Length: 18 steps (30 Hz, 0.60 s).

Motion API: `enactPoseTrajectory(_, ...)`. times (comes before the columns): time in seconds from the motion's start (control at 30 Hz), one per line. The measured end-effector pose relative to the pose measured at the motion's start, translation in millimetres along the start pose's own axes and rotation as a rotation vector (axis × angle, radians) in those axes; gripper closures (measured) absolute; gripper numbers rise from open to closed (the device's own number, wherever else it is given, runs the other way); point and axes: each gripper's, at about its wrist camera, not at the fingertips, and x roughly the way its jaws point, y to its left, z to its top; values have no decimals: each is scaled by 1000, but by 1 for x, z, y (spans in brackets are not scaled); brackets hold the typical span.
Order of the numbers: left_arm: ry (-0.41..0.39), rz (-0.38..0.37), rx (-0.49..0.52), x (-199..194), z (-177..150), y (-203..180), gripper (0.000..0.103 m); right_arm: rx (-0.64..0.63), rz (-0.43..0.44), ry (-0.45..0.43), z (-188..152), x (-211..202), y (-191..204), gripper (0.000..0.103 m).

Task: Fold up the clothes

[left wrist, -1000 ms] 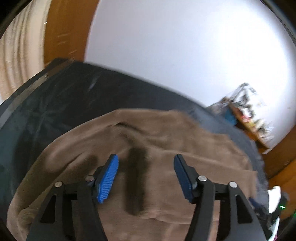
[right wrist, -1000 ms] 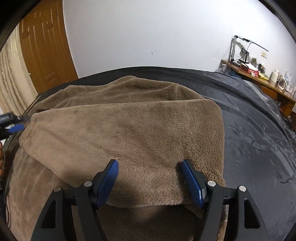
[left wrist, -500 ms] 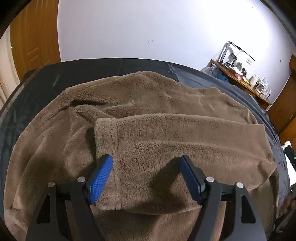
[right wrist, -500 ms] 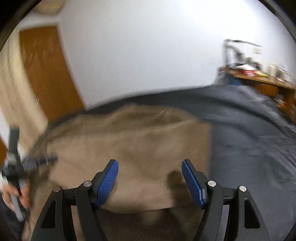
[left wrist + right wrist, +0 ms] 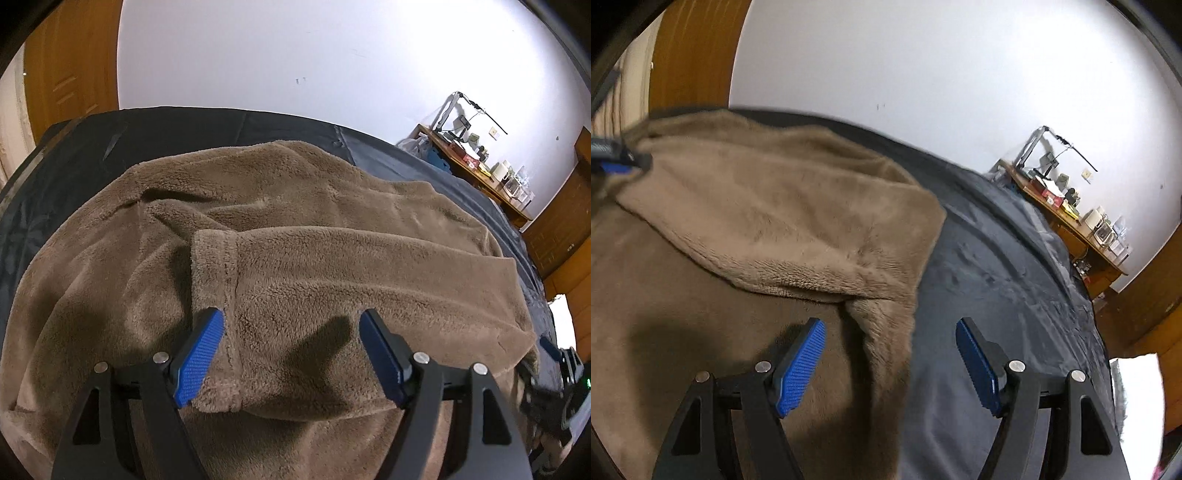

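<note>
A brown fleece garment (image 5: pixel 295 229) lies spread on a dark bed cover (image 5: pixel 184 125). One sleeve (image 5: pixel 351 273) is folded across its body, cuff to the left. My left gripper (image 5: pixel 291 354) is open and empty just above the folded sleeve's near edge. In the right wrist view the garment (image 5: pixel 768 221) fills the left half, and my right gripper (image 5: pixel 890 369) is open and empty over its right edge, where the fleece meets the dark cover (image 5: pixel 997 280). The right gripper also shows at the right edge of the left wrist view (image 5: pixel 554 354).
A white wall is behind the bed. A wooden door (image 5: pixel 74 74) stands at the left. A wooden desk (image 5: pixel 1071 221) with a lamp and small items stands at the far right. The left gripper's tip (image 5: pixel 613 162) shows at the left edge of the right wrist view.
The sleeve now lies folded across the garment. My left gripper has settled over its near edge. My right gripper has swung to the right, from over the fold to the garment's right edge.
</note>
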Motion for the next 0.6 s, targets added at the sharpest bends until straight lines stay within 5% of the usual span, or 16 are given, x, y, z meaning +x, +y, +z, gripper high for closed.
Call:
enactPoseTrajectory(0.1,4,-5,-1,-3,0,2,23,76,-118,11,-2,13,-24,28)
enactPoseTrajectory(0.27,20,-40,-8,-4,2,4,23,323,-26,-19,-22,6,-76,24)
enactPoseTrajectory(0.6,51,-72,-50,-9,5,12,23,246,-4,8,-13,-8,-70,23)
